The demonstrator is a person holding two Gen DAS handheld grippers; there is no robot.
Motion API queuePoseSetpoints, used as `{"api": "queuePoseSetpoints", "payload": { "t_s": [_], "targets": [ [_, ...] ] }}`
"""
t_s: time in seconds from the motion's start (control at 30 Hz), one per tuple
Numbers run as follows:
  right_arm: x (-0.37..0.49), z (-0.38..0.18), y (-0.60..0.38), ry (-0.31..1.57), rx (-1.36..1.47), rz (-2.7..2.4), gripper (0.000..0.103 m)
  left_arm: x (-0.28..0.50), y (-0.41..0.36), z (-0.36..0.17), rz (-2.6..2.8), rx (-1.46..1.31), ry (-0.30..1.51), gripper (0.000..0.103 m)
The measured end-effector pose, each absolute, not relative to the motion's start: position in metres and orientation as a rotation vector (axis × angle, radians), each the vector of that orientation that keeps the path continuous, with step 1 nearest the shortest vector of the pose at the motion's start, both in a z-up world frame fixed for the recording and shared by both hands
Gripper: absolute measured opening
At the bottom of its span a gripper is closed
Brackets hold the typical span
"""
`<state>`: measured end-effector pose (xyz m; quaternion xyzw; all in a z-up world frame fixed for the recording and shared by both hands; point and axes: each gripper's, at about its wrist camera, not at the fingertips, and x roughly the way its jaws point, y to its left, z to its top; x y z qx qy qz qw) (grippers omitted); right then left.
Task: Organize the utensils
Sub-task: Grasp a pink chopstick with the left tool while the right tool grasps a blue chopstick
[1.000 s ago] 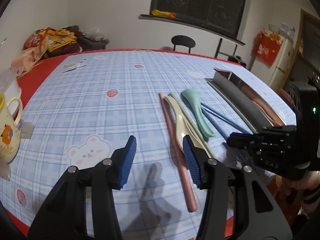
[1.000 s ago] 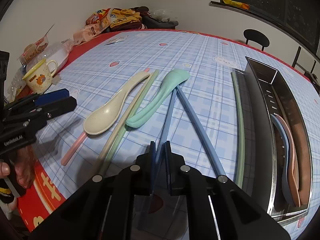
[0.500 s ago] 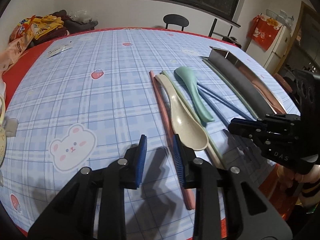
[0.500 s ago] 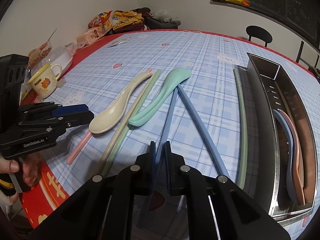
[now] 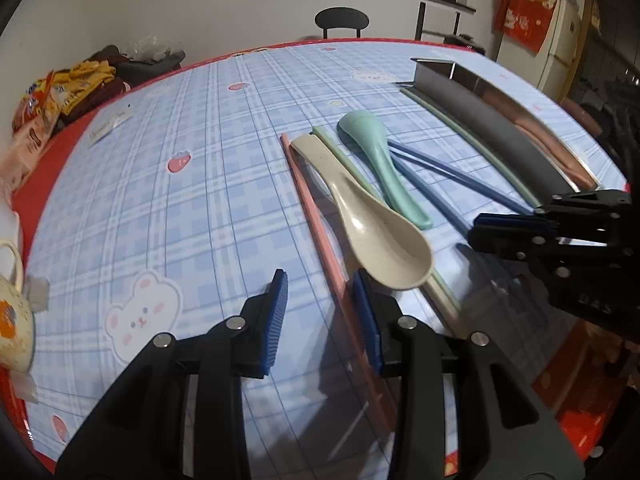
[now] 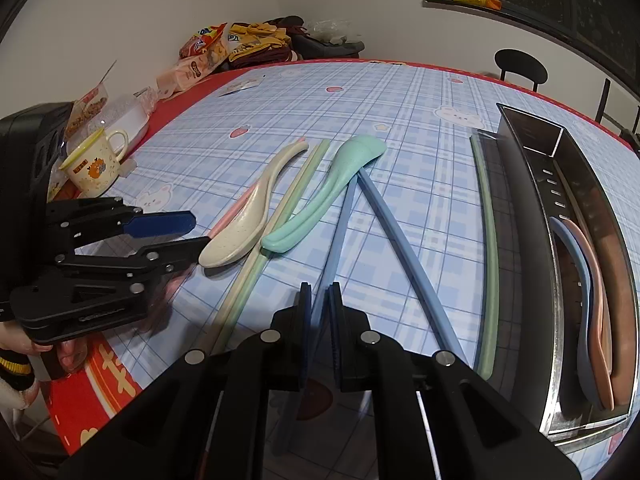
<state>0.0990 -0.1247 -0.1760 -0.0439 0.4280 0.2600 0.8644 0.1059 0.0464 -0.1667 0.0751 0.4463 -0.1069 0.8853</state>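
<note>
**Lining up on the pink chopstick**

My left jaws (image 5: pixel 320 300) are partly open and hold nothing. They have just been opening a little again after a squeeze, and the pink chopstick (image 5: pixel 310 216) now runs between the two blue pads. A second ago the pads sat off to the side of it, so I have slid over and dipped toward it. I think I am ready to close and lift it.

My right jaws (image 6: pixel 320 312) are squeezed nearly shut on a blue chopstick (image 6: pixel 340 232), and they have not moved.

Just past my left pads lies the cream spoon (image 5: pixel 372 232), touching the pink chopstick. Beside it are a pale green chopstick (image 6: pixel 288 208), the mint spoon (image 5: pixel 376 160) and a second blue chopstick (image 6: pixel 404 248). Another green chopstick (image 6: pixel 486 248) lies along the metal tray (image 6: pixel 532 208) on the counter (image 5: pixel 200 180).

Two spoons already lie in the tray. I cannot see the near end of the pink chopstick; my own jaws hide it. I cannot tell whether my pads touch it yet.
</note>
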Motion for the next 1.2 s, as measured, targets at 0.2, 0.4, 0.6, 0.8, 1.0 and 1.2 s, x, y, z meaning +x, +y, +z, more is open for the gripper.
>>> {"api": "queuePoseSetpoints", "payload": {
  "t_s": [0.2, 0.4, 0.6, 0.8, 1.0, 1.2],
  "targets": [
    [0.099, -0.176, -0.124, 0.896, -0.097, 0.542, 0.009, 0.115, 0.041, -0.168, -0.202, 0.169, 0.925, 0.035],
    [0.098, -0.176, -0.122, 0.894, -0.103, 0.536, 0.009, 0.117, 0.034, -0.169, -0.169, 0.203, 0.907, 0.040],
    [0.099, -0.176, -0.122, 0.895, -0.105, 0.536, 0.009, 0.118, 0.040, -0.169, -0.182, 0.165, 0.914, 0.040],
    [0.103, -0.177, -0.119, 0.895, -0.119, 0.520, 0.009, 0.115, 0.037, -0.169, -0.191, 0.178, 0.902, 0.033],
    [0.111, -0.177, -0.113, 0.899, -0.146, 0.502, 0.009, 0.115, 0.037, -0.168, -0.195, 0.179, 0.901, 0.032],
    [0.111, -0.177, -0.109, 0.892, -0.173, 0.486, 0.009, 0.109, 0.023, -0.169, -0.186, 0.261, 0.876, 0.018]
  ]
}}
